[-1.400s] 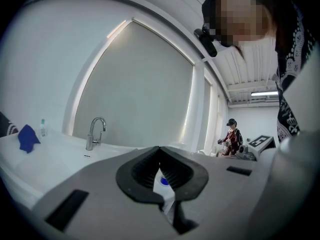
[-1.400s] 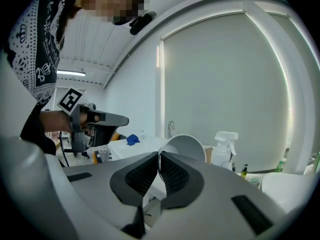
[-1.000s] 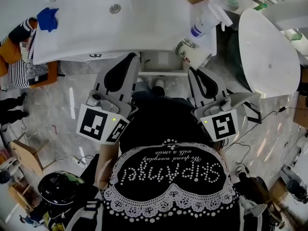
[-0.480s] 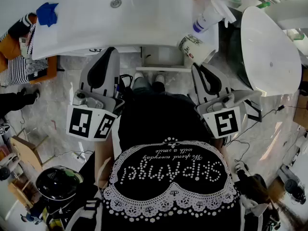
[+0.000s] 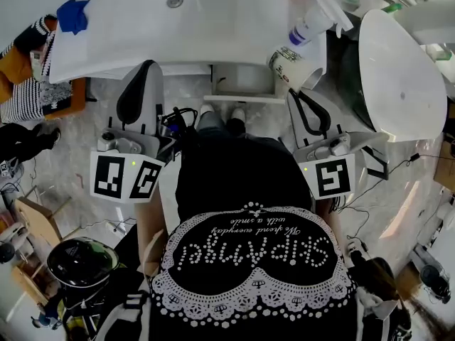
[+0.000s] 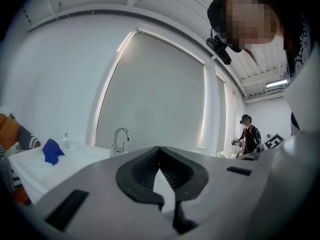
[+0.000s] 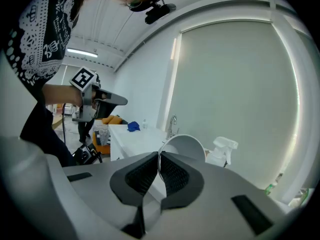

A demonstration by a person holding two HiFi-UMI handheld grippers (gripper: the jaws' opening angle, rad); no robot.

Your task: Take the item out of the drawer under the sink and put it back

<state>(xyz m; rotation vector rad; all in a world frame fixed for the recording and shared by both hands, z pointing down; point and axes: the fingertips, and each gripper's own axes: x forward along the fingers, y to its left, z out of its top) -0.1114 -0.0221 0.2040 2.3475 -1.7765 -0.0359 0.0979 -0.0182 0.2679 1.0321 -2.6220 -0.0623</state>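
Right tool [image 7: 159, 159] gripping printed paper cup [image 7: 186, 146], shirt [image 5: 249, 261] reads "with a smile"

Blk shirt [image 5: 245, 197]: "We friend everyday with a smile"

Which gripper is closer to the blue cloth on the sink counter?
Left. The left gripper is at the front edge of the sink counter, diagonally off the blue cloth; the right gripper, shut on a paper cup, is at the counter's opposite end.
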